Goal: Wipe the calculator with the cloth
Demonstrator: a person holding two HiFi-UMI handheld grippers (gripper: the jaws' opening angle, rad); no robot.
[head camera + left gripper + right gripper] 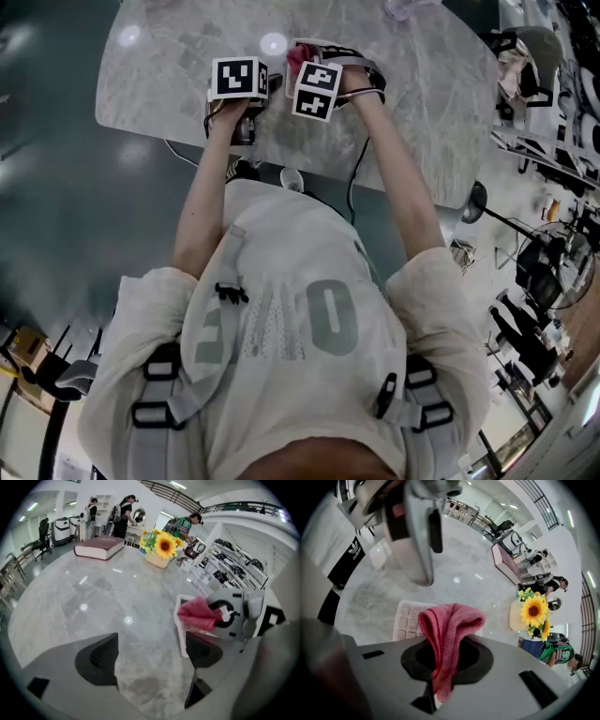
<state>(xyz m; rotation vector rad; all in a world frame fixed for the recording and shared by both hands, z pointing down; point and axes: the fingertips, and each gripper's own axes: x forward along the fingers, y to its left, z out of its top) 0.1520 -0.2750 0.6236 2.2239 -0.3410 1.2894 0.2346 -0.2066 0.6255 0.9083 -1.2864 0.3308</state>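
A white calculator (407, 619) lies flat on the marble table (422, 103). My right gripper (445, 656) is shut on a red cloth (449, 620), whose folded end bulges out over the calculator's keys. In the left gripper view the cloth (199, 612) rests on the calculator (180, 630), held by the right gripper (234, 616). My left gripper (152, 648) is open over bare marble; its right finger (204, 651) stands at the calculator's near edge. From the head view both grippers (246, 84) (314, 80) sit side by side, with the cloth (295, 58) just beyond them and the calculator mostly hidden.
A dark red book (99, 547) and a pot of sunflowers (159, 550) stand at the table's far side. Several people work at benches beyond. A cable (354, 178) hangs off the table's near edge.
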